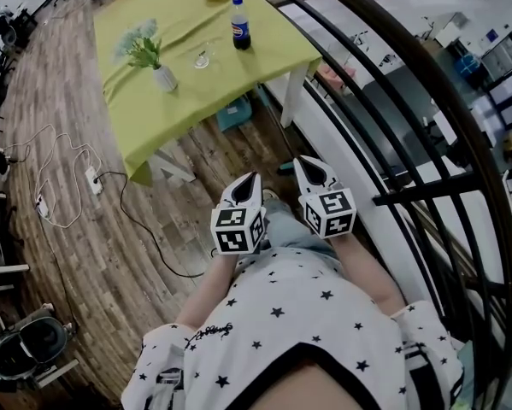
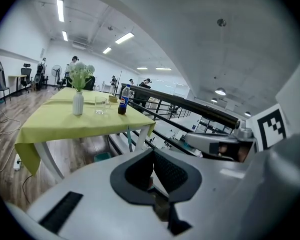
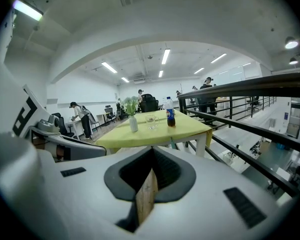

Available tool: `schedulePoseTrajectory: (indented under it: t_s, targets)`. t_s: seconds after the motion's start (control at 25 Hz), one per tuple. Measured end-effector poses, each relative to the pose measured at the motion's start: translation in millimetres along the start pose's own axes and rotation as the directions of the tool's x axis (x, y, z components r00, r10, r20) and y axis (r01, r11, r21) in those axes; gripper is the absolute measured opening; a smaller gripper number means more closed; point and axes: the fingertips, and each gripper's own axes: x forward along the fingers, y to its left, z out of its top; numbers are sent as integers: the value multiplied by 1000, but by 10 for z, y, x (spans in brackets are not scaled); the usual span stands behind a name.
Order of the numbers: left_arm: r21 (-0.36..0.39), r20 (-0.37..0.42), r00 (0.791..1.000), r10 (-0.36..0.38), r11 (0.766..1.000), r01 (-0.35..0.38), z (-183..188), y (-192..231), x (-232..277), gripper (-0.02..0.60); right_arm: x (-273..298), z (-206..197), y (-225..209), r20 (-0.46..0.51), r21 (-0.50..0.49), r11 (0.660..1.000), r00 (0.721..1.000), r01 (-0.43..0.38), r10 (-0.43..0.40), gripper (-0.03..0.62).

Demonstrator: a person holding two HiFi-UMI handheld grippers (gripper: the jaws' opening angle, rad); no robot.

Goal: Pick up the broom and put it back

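Broom cannot be made out in any view; both tools are closed and hold nothing.
The left tool [image 1: 256,176] and right tool [image 1: 301,161] sit side by side close to the person's body, pointing toward the bench [image 1: 179,22] with its green cloth, just beside the black railing [image 1: 426,188]. In each tool's own view the jaws meet at the tips with nothing gripped. A vase [image 1: 163,77], glass [image 1: 203,59] and bottle [image 1: 240,26] stand on the bench.
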Motion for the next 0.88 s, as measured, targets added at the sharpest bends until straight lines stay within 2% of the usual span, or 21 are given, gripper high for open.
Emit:
schedulePoseTrajectory:
  t_s: [0.44, 0.68, 0.88]
  targets:
    - [15, 18, 1000, 4, 1000, -4, 43, -18, -44, 11, -92, -40, 4, -5, 30, 1000, 1000, 5, -5, -6]
    - [14, 19, 1000, 4, 1000, -4, 69, -14, -41, 11, -109, 19, -9, 18, 10, 1000, 1000, 25, -25, -8]
    - [14, 17, 1000, 1, 1000, -1, 77, -23, -19, 11, -108, 52, 6, 21, 4, 1000, 1000, 6, -6, -8]
